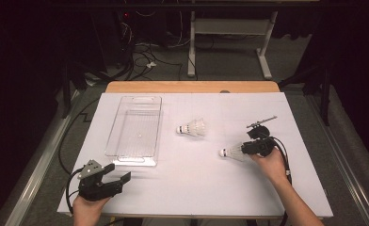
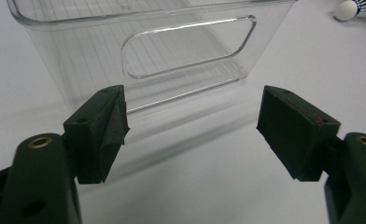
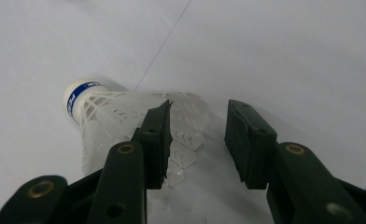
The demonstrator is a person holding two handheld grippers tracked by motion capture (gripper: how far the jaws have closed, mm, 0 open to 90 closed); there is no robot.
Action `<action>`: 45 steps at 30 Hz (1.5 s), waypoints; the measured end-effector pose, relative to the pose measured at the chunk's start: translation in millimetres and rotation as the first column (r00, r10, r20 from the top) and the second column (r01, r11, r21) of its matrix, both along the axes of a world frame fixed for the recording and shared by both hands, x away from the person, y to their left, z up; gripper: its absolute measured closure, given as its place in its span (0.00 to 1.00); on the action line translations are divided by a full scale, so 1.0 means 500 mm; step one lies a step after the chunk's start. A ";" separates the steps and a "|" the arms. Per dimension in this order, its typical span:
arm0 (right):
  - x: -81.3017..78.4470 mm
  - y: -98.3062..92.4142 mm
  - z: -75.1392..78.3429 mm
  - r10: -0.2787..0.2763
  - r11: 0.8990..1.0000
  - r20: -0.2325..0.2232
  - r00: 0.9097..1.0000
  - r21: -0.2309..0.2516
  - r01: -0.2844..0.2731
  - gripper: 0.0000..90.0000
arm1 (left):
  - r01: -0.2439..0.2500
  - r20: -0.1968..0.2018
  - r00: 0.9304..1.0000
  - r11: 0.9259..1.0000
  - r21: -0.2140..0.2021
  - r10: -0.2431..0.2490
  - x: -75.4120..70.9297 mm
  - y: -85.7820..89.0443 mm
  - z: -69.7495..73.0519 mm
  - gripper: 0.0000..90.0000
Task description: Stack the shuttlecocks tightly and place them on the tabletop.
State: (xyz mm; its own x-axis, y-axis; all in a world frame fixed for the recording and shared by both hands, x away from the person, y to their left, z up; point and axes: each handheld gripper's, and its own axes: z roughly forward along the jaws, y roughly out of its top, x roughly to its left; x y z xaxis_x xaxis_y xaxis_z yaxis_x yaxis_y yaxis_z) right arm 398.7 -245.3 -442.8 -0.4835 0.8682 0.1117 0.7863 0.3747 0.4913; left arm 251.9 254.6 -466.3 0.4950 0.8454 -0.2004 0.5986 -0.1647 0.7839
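Observation:
A white feather shuttlecock [image 1: 232, 152] with a blue-banded cork lies on its side at the right of the white table. My right gripper [image 1: 244, 149] is at its skirt end. In the right gripper view the jaws [image 3: 197, 135] stand apart around the edge of the shuttlecock's skirt [image 3: 102, 116]; the right-hand pad is clear of the feathers, so nothing is gripped. A second shuttlecock [image 1: 192, 128] lies near the table's middle. My left gripper [image 1: 120, 172] rests open near the front left, its jaws [image 2: 193, 126] pointing at the near end wall of a clear plastic tray [image 2: 78, 56].
The clear tray [image 1: 135, 136] is empty and runs lengthwise on the table's left half. The second shuttlecock's cork [image 2: 347, 9] shows past the tray's corner. The white table top [image 1: 196, 188] ends at a wooden strip at the back, with cables and desk legs on the floor beyond.

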 end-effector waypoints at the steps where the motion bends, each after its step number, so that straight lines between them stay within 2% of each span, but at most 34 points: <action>1: -0.001 -0.001 -0.001 -0.001 1.000 0.002 1.000 0.001 0.001 0.68 | 0.000 0.000 1.000 1.000 0.000 0.000 0.000 0.000 0.000 0.28; 12: -0.009 -0.012 -0.006 -0.007 1.000 0.006 1.000 0.015 0.007 0.67 | 0.000 0.000 1.000 1.000 0.001 0.000 0.000 -0.001 0.000 0.28; 28: -0.025 -0.026 0.008 -0.017 0.999 0.037 0.999 0.046 0.016 0.66 | -0.002 0.000 1.000 1.000 0.000 0.002 0.000 -0.001 0.000 0.29; 45: -0.064 -0.054 0.021 -0.024 0.997 0.140 0.990 0.081 0.013 0.64 | -0.004 0.002 1.000 1.000 -0.001 0.004 -0.001 -0.001 0.000 0.29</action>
State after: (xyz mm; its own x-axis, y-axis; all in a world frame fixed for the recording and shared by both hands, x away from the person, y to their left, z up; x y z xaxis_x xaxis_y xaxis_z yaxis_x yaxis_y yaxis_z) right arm 366.7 -272.4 -432.4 -0.4834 0.8681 0.1130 0.7135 0.3158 0.6255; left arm 251.6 254.2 -466.4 0.4919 0.8474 -0.2001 0.5980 -0.1617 0.7850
